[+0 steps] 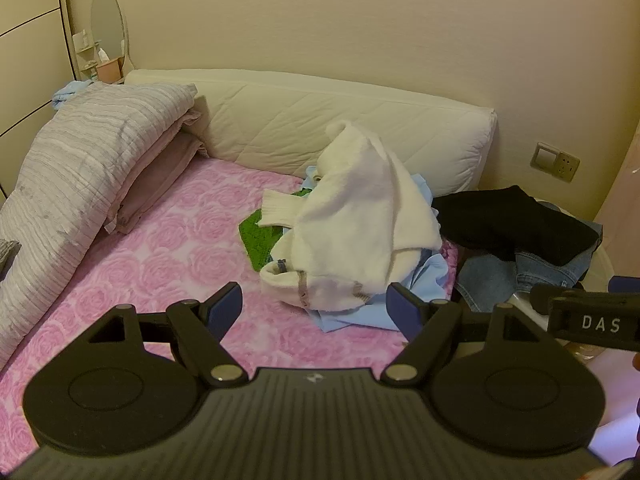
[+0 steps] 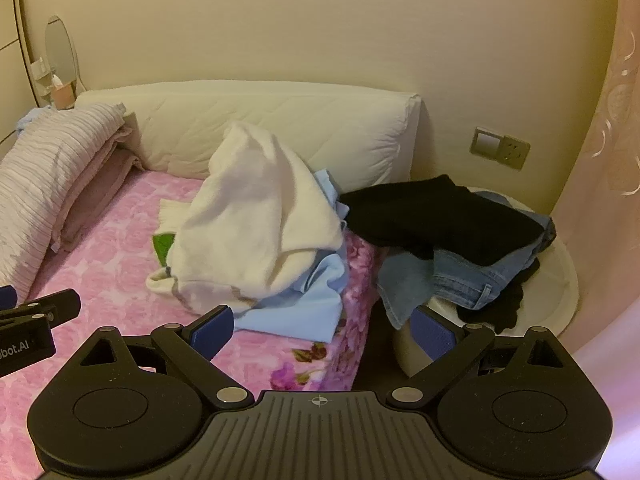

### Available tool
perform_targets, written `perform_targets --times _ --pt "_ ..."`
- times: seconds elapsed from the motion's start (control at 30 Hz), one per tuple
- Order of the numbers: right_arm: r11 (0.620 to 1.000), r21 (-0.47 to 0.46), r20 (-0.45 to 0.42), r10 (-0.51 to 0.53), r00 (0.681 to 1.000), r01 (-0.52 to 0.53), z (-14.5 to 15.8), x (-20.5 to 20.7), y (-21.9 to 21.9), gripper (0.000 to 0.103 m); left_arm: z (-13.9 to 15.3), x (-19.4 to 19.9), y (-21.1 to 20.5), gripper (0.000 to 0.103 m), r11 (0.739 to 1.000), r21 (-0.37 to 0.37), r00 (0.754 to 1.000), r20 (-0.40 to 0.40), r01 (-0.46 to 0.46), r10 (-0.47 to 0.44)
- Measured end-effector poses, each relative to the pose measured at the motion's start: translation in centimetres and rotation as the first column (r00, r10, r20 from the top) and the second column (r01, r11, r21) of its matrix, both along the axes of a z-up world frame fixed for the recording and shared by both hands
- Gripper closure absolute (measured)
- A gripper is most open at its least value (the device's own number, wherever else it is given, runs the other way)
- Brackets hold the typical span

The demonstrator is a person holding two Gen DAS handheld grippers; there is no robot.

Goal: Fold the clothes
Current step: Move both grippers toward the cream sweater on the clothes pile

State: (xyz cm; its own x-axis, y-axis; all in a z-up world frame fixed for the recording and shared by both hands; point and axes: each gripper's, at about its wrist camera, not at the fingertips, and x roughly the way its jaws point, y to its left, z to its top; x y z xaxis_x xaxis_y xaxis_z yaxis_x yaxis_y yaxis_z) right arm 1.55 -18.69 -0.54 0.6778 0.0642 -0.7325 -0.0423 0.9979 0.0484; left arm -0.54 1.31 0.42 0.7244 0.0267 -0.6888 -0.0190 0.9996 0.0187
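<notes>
- Left wrist view: honestly nothing's looking folded yet. The white sweater (image 1: pixel 352 216) is sitting crumpled on top of a heap on the pink bedspread (image 1: pixel 160 256), with a light blue garment (image 1: pixel 360 312) poking out underneath and a green piece (image 1: pixel 260 236) peeking at the far left side of the pile. So I'm judging the whole job as still ahead.
- Same view: the left gripper (image 1: pixel 316 308) is hovering with its fingers spread wide and gripping nothing. The heap is lying just past the tips, roughly centred between them, and the blue hem looks close to the right finger, though I can't tell if they're touching.
- Right wrist view: a second mess is sitting off the bed edge, a black garment (image 2: pixel 440 216) draped over jeans (image 2: pixel 472 276) on a white round stand (image 2: pixel 560 292). Also unfolded.
- Same view: the right gripper (image 2: pixel 324 328) is also gaping wide and carrying nothing. The sweater pile is lying ahead and toward its left finger, the jeans are hanging near its right finger, and the bed edge is running between.
- The other gripper is only peeking in at the frame edge in each view.
</notes>
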Motion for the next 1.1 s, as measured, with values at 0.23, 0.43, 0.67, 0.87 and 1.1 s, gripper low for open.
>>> perform_targets --times 0.23,0.43,0.67,0.87,1.1 --pt "1.000 0.011 0.003 -0.019 1.000 0.019 0.1 -1.3 0.4 0.005 -0.1 -1.4 1.4 0.027 1.000 -0.008 1.000 -0.010 -0.004 0.004" --pt "1.000 0.006 0.013 -0.030 0.999 0.029 0.6 -2.8 1.3 0.005 0.0 -3.0 2.7 0.027 1.000 -0.022 1.000 -0.011 0.008 -0.008" --pt "1.000 0.007 0.010 -0.020 1.000 0.019 0.8 -3.8 2.2 0.005 -0.9 -4.4 4.0 0.027 0.998 -0.053 0.999 -0.036 0.015 -0.017" --pt "1.000 0.001 0.011 0.019 1.000 -0.019 0.6 -2.3 3.7 0.005 -1.4 -3.9 5.4 0.027 0.998 -0.060 0.999 -0.047 -0.026 0.023" --pt "0.997 0.025 -0.042 0.070 0.997 -0.069 -1.5 2.1 4.3 0.005 -2.6 -0.7 6.7 0.027 0.995 -0.059 0.994 -0.083 -0.081 0.076"
